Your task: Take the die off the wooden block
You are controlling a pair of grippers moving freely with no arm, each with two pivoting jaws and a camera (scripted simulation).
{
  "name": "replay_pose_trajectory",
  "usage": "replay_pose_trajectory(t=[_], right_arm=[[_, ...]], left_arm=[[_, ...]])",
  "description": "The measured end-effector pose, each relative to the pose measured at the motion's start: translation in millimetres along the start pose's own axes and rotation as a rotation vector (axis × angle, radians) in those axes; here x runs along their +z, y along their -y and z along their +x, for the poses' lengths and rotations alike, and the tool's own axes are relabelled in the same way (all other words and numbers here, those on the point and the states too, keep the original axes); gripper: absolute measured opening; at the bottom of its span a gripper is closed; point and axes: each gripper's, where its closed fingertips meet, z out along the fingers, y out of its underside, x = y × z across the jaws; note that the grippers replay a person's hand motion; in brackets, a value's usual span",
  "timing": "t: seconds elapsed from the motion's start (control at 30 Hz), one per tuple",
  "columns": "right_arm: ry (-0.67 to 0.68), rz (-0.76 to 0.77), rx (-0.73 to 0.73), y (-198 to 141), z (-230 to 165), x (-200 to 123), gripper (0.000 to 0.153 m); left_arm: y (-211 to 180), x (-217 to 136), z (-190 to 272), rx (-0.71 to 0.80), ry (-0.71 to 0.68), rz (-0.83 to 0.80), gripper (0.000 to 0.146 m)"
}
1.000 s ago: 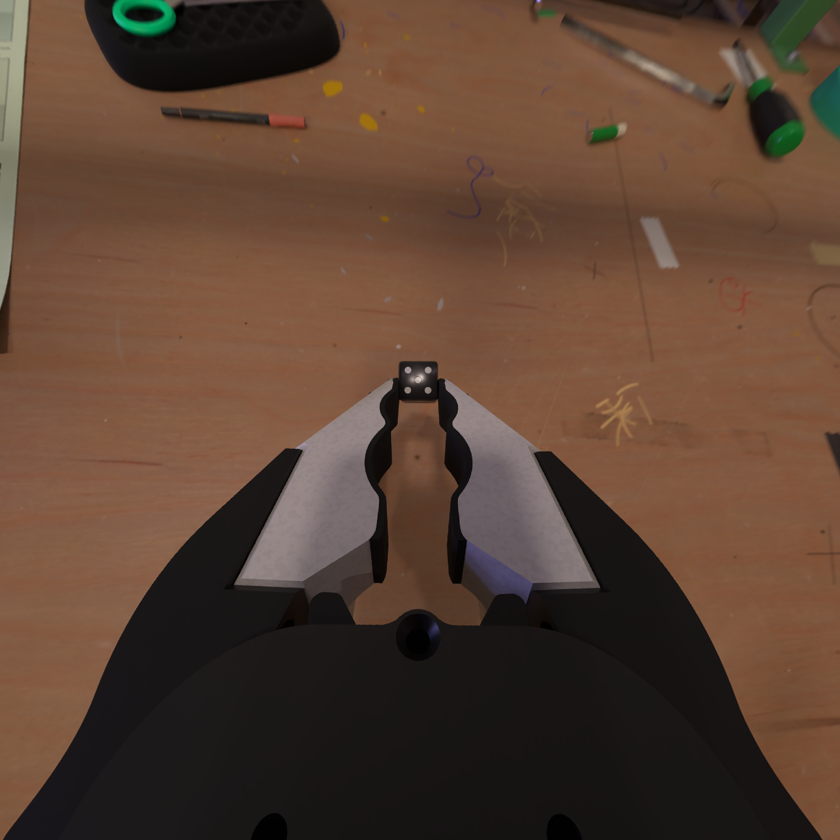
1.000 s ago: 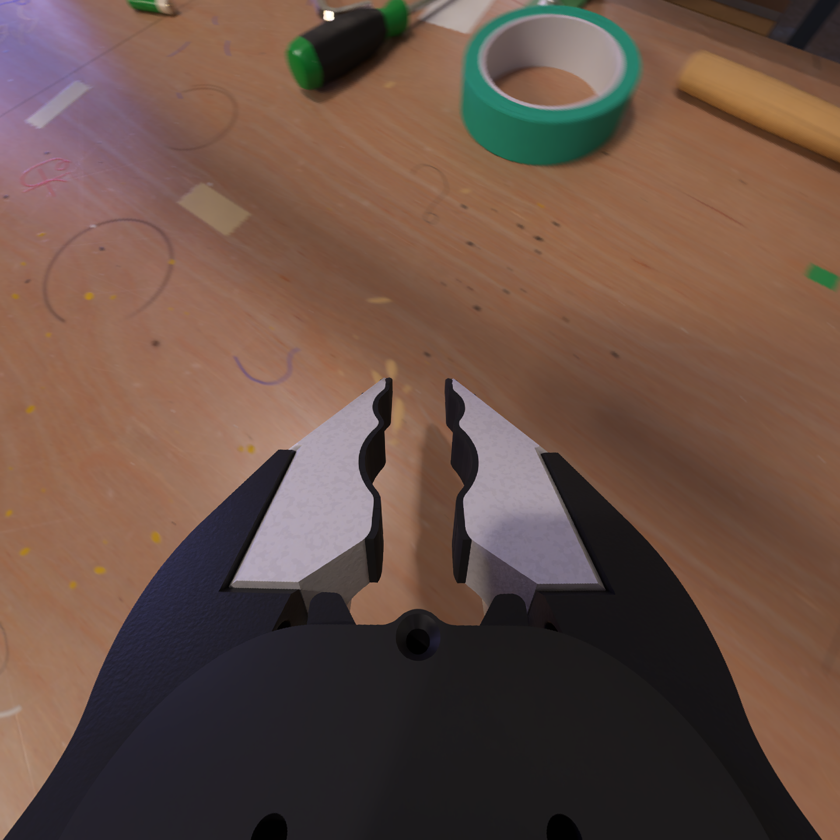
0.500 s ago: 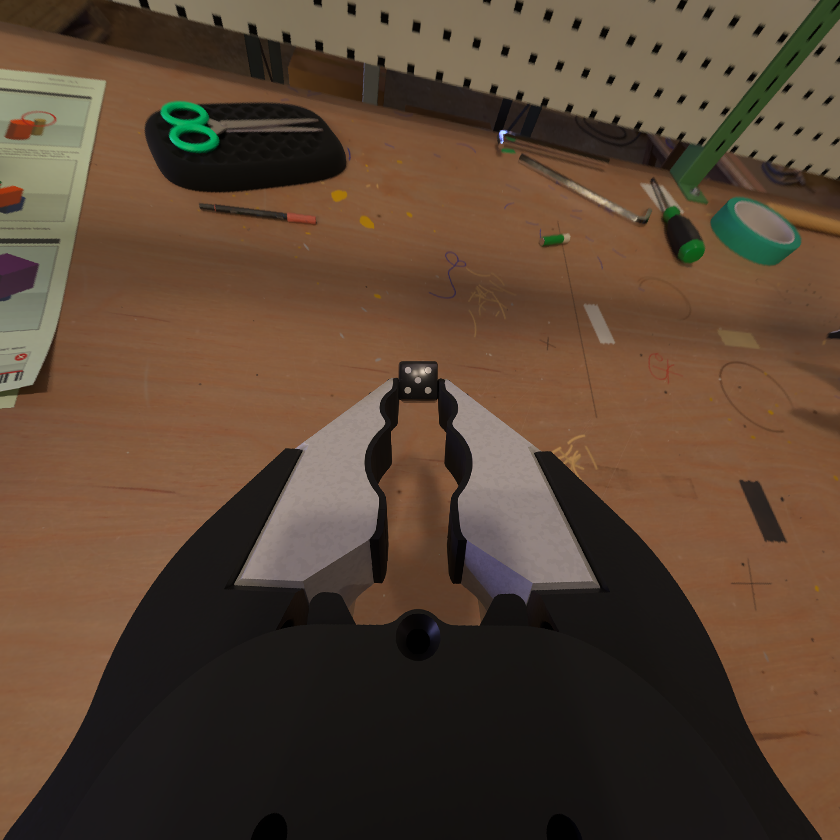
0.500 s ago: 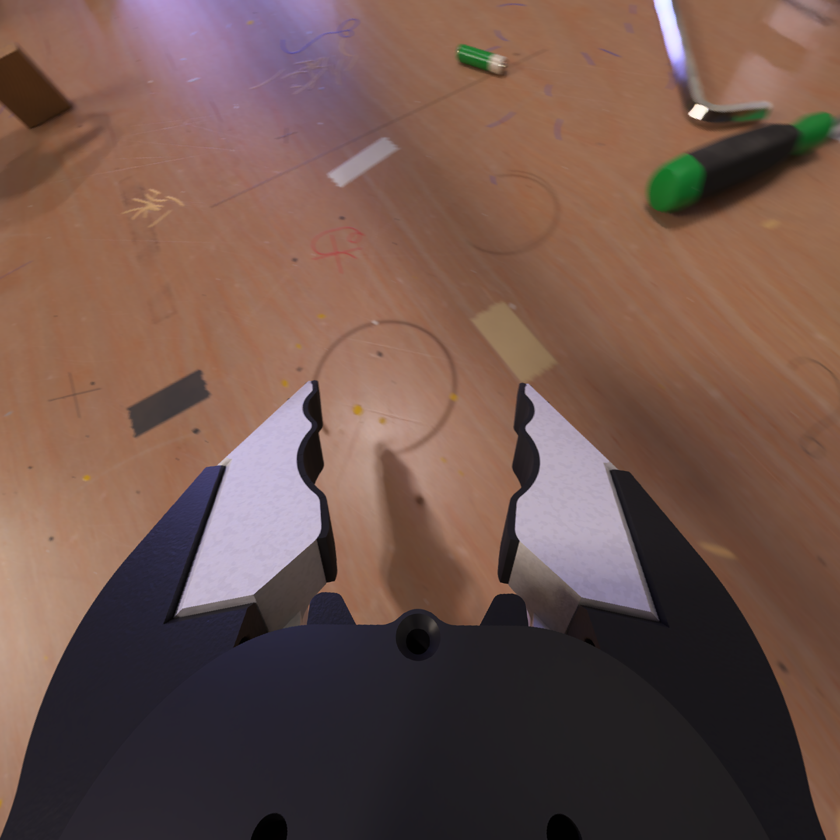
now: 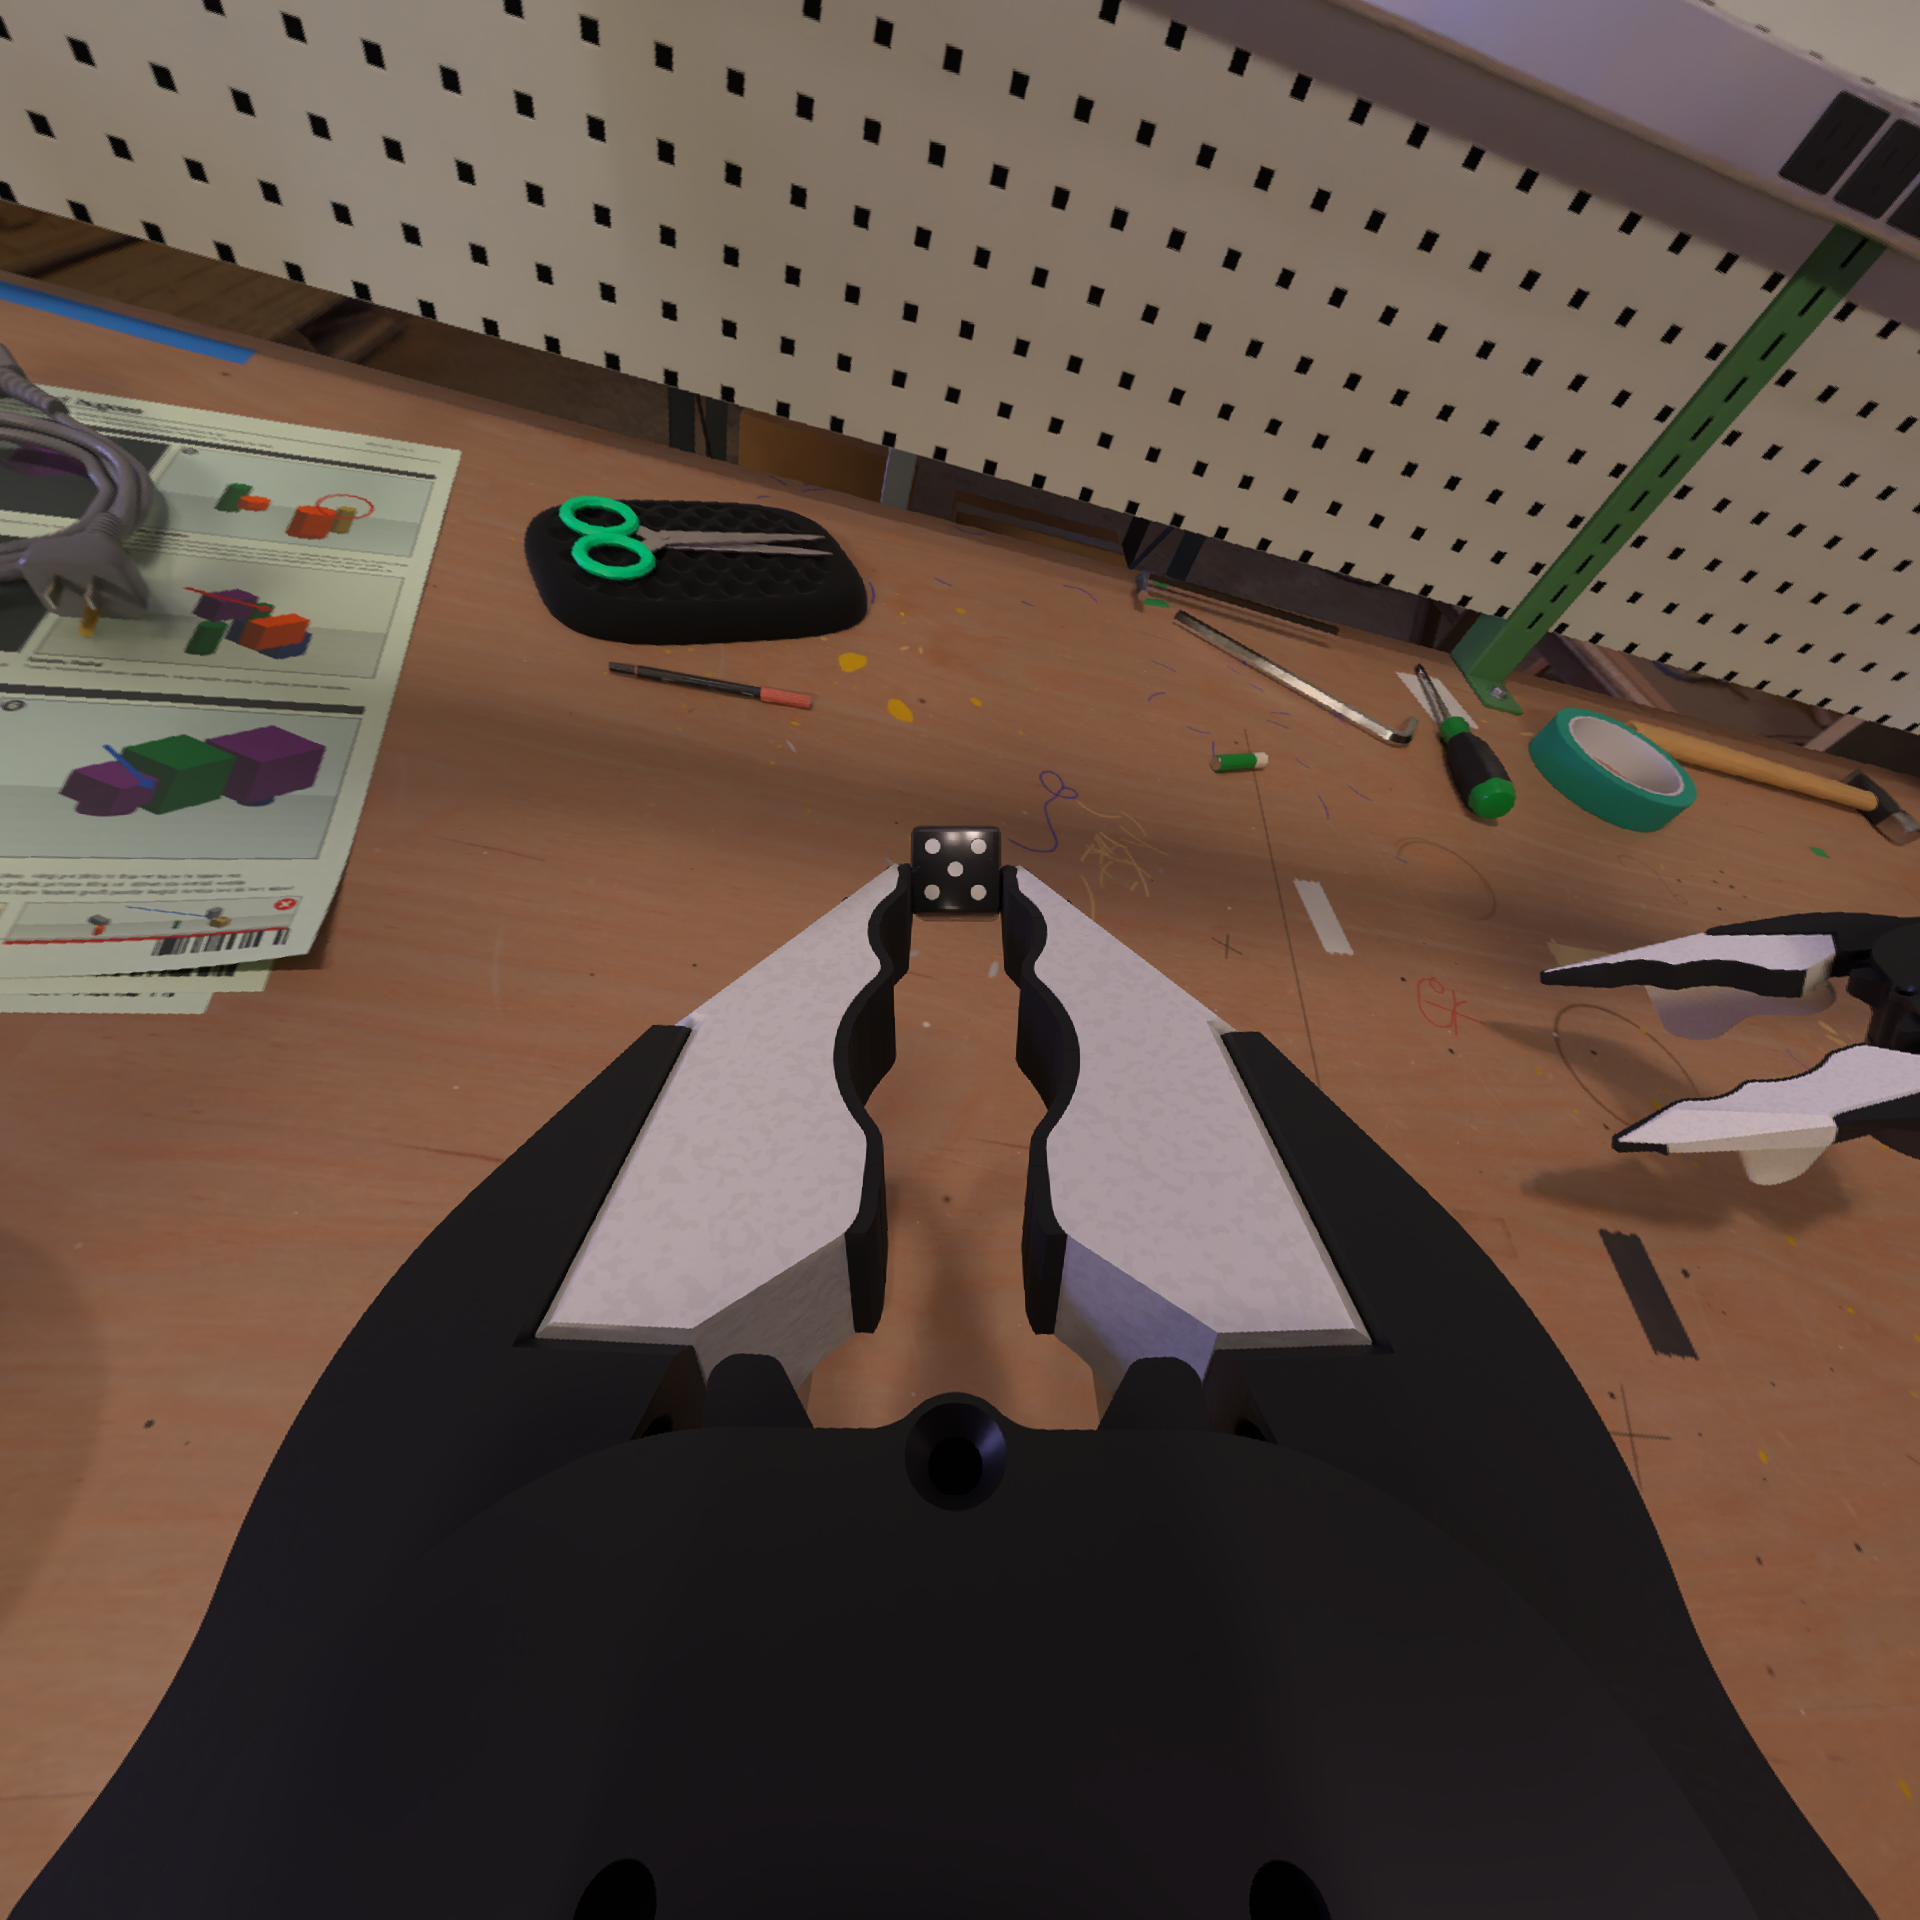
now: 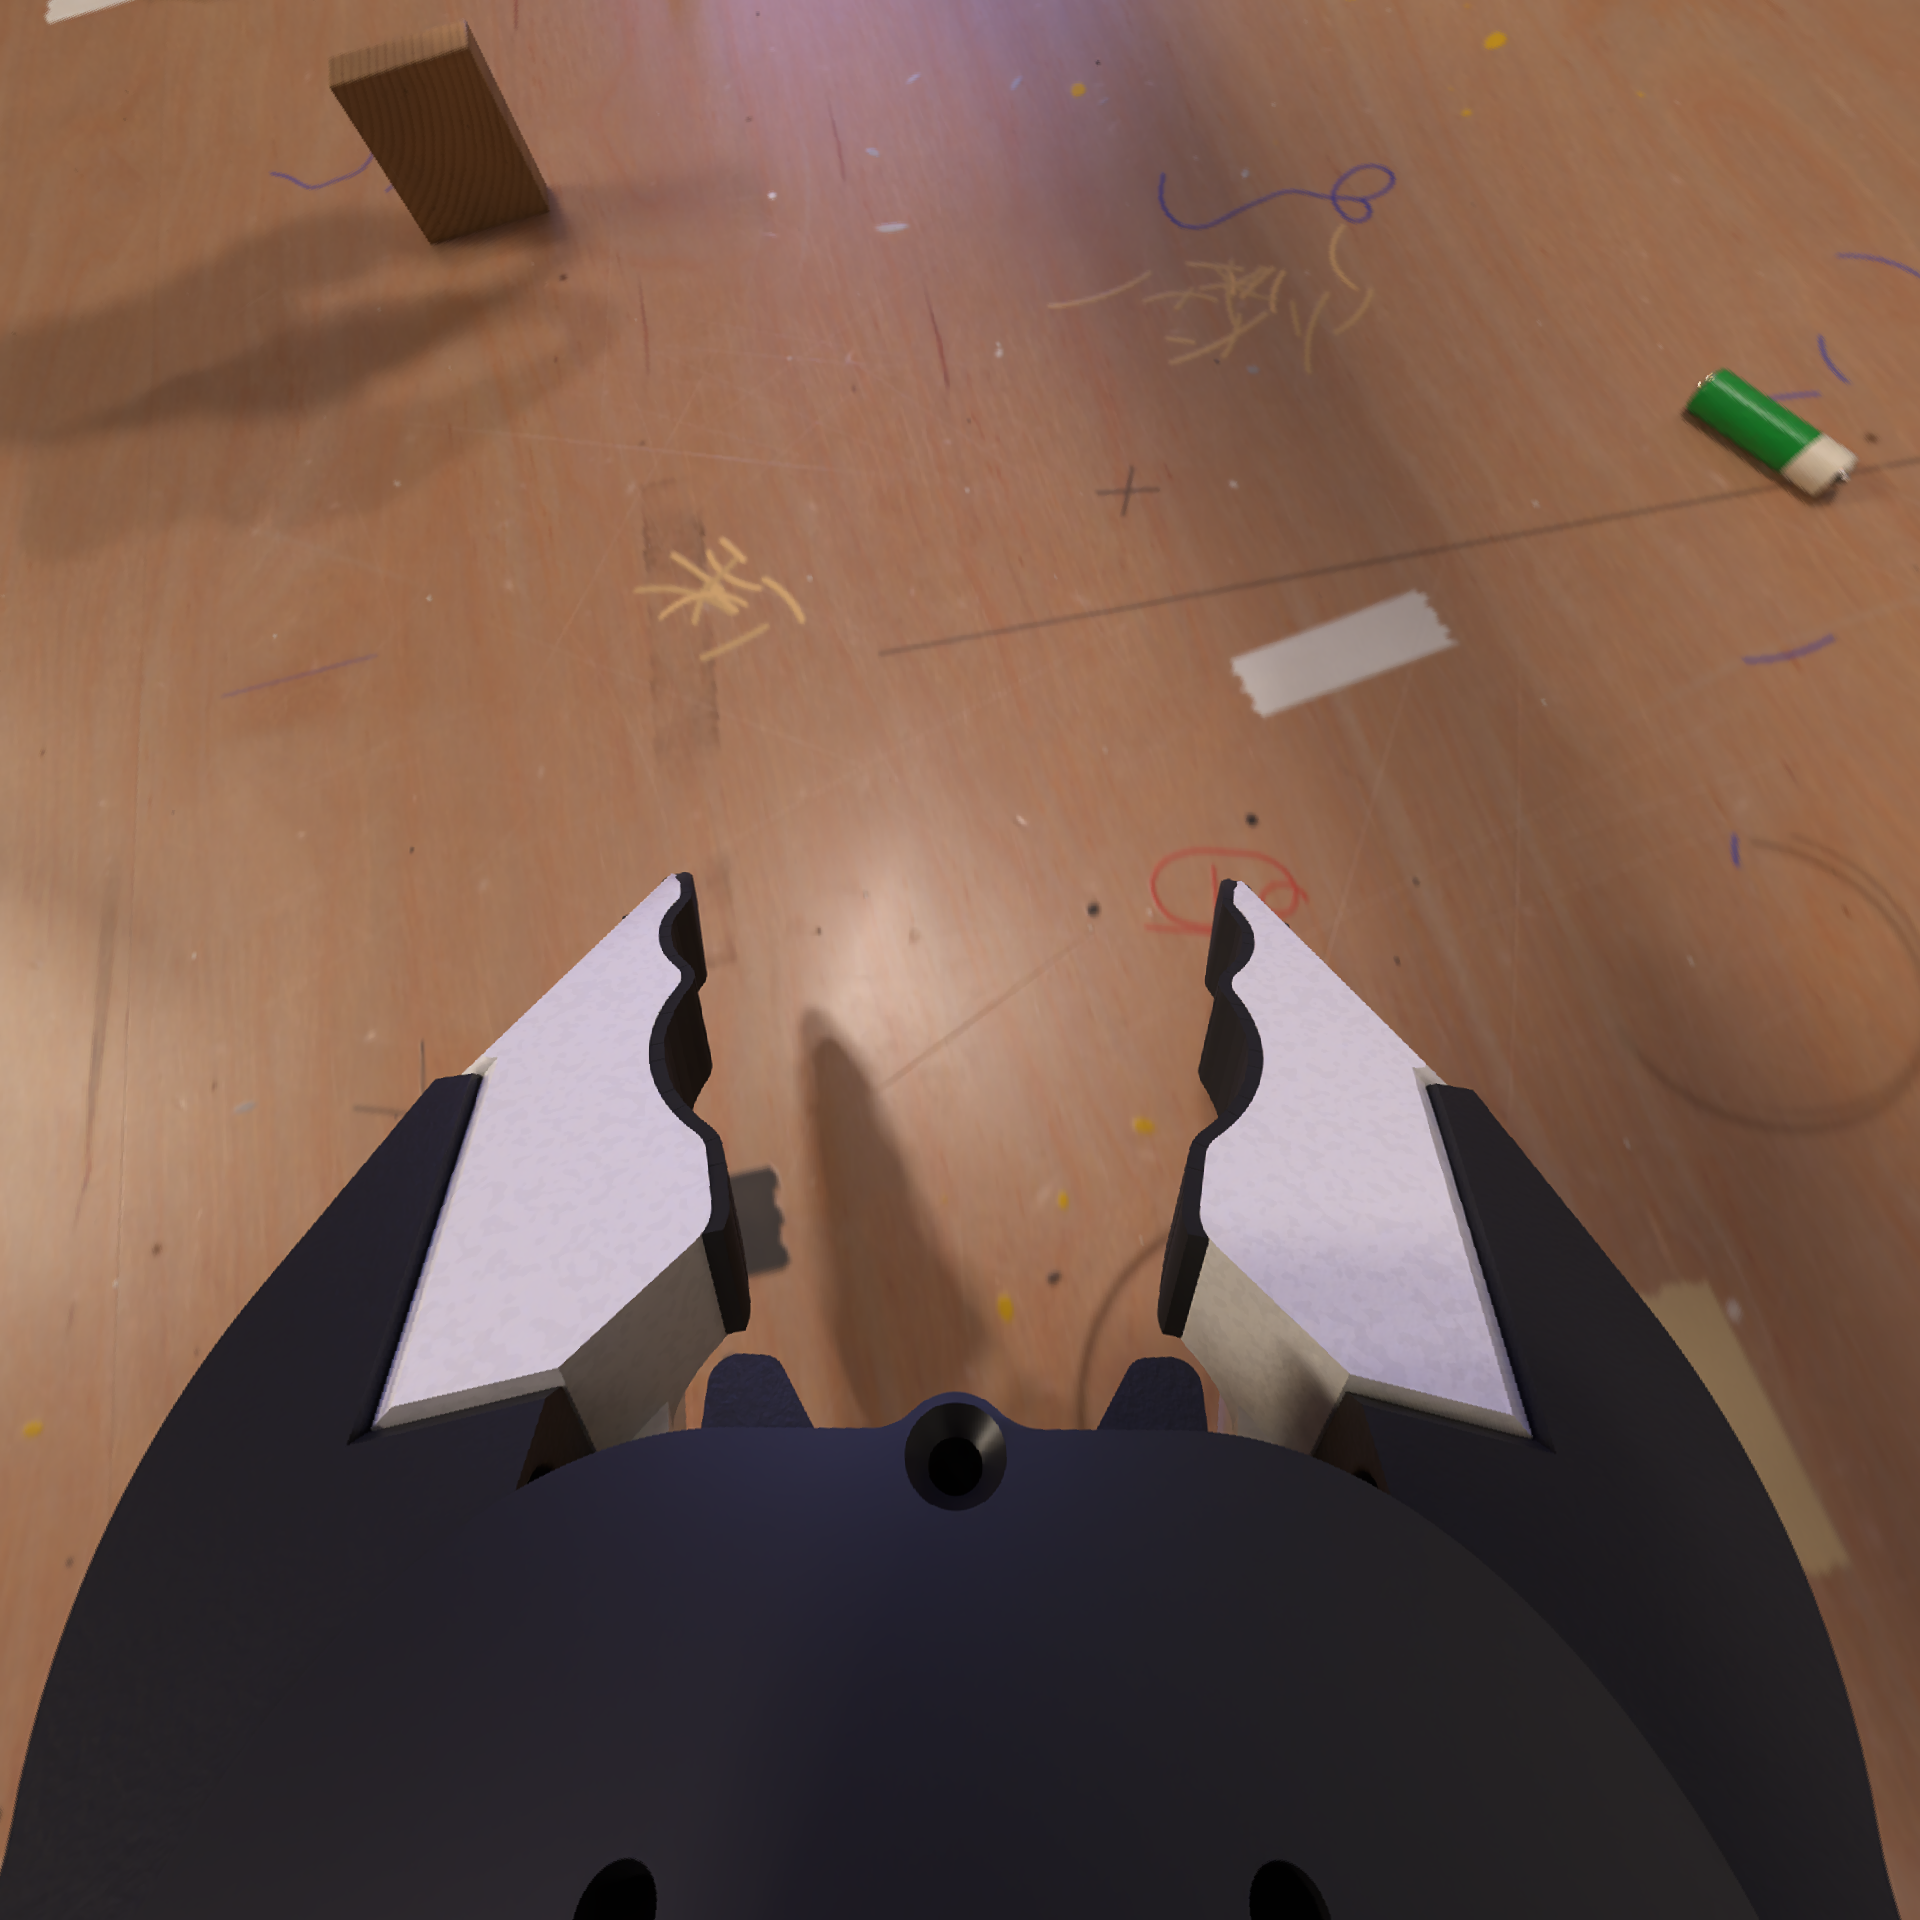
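Die (image 5: 955,871), black, small and by our judgement light, rigid and slick, sits mid-frame pinched by its side faces at our left gripper (image 5: 955,894) tips, clear of the block (image 6: 438,130) upper left, while our right gripper (image 6: 956,894) gapes wide, empty.

both wrist views angled down, sharing green battery (image 5: 1238,762) (image 6: 1769,431)

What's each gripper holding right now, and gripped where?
The left gripper holds the black die at its fingertips, pinched by two opposite side faces. The right gripper is open and holds nothing.
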Motion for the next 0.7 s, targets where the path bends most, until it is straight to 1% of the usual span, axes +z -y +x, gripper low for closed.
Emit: replay_pose_trajectory(t=[0.13,0.23,0.3,0.37,0.43,0.5,0.57,0.7], right_arm=[[0.019,0.003,-0.005,17,-7,20,0.097],[0.033,0.004,-0.039,27,-17,36,0.097],[0.074,-0.004,-0.066,33,-28,46,0.097],[0.144,-0.017,-0.059,36,-40,53,0.098],[0.171,0.008,-0.035,40,-46,53,0.104],[0.166,0.037,-0.038,42,-45,43,0.109],[0.154,0.076,-0.032,44,-39,23,0.110],[0.127,0.216,-0.001,52,-26,-39,0.109]], left_arm=[[3,-3,-3,0.008,0.007,0.005,0.016],[5,-3,-1,0.014,-0.001,0.006,0.016],[6,-2,2,0.016,-0.008,0.006,0.016],[7,-2,6,0.018,-0.016,0.007,0.016],[10,-2,10,0.024,-0.023,0.011,0.016],[13,-2,18,0.034,-0.029,0.014,0.016],[15,0,29,0.049,-0.037,0.015,0.016],[17,17,66,0.081,-0.071,0.027,0.016]])
